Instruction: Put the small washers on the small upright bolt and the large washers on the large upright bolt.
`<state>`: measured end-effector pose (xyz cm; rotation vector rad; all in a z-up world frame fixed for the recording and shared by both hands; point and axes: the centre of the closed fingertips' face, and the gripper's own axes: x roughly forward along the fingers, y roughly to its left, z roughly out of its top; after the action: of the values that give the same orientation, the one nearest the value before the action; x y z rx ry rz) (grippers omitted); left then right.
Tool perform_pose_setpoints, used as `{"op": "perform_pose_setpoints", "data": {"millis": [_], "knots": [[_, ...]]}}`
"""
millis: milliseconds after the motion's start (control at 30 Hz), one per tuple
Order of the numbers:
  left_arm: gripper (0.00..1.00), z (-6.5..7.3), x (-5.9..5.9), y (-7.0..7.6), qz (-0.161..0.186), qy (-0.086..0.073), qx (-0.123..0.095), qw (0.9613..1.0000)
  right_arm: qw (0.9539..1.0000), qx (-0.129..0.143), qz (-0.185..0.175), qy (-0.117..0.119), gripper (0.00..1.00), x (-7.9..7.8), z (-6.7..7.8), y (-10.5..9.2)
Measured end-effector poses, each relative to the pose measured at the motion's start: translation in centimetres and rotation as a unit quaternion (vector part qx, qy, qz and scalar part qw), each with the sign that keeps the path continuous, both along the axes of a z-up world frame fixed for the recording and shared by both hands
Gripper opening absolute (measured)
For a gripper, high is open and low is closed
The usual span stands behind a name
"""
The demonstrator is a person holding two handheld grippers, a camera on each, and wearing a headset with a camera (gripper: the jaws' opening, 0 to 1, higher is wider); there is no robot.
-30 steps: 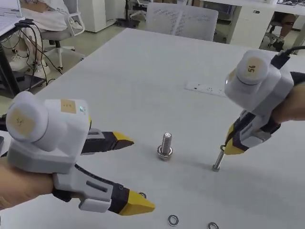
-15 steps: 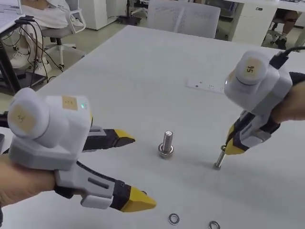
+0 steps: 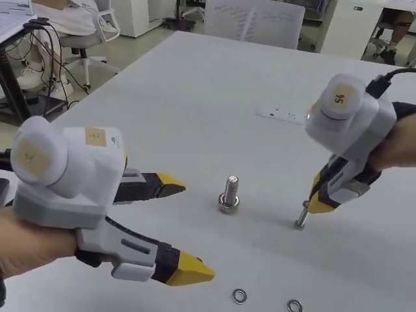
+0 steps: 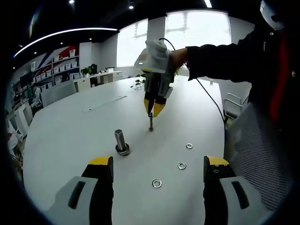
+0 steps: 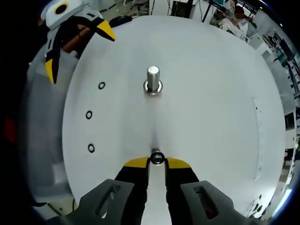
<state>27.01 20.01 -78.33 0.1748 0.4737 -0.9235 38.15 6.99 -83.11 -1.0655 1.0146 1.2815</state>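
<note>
Grey-white table (image 3: 195,97) runs under everything, and I place things by the large bolt (image 3: 229,194), which stands upright near the middle. To the left of it my left gripper (image 3: 185,231) hovers above the surface, jaws wide apart with nothing between them. On my side of the large bolt, three loose washers (image 4: 182,166) lie flat and well apart from one another. In the left gripper view they sit just beyond that gripper's open tips, nearer to it than the bolt is. The large bolt has a metal ring around its foot. It may be a washer already seated or the bolt's own head, and I cannot tell which.

To the right of the large bolt stands the thinner small bolt (image 3: 301,216). My right gripper (image 5: 157,162) sits on its top with the jaws drawn close together. At their tips I make out a small washer (image 5: 157,158), seemingly pinched right over the bolt's end, though the ring is tiny and might be the bolt's tip itself.

I judge the task to be early: one washer is going on and three wait on the table. I cannot read their sizes from here.
</note>
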Motion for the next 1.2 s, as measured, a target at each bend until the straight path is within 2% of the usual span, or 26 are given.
{"op": "perform_pose_setpoints", "data": {"millis": [833, 1200], "knots": [[0.78, -0.1, 0.0, 0.1, 0.002, 0.002, 0.002, 1.0, 0.9998, -0.017, -0.001, 0.011, 0.14, -0.2, -4.0, 0.0], [0.78, -0.1, 0.0, 0.1, 0.003, 0.003, 0.002, 1.0, 0.9997, -0.021, 0.003, 0.013, 0.14, -0.4, -4.3, 0.0]]}}
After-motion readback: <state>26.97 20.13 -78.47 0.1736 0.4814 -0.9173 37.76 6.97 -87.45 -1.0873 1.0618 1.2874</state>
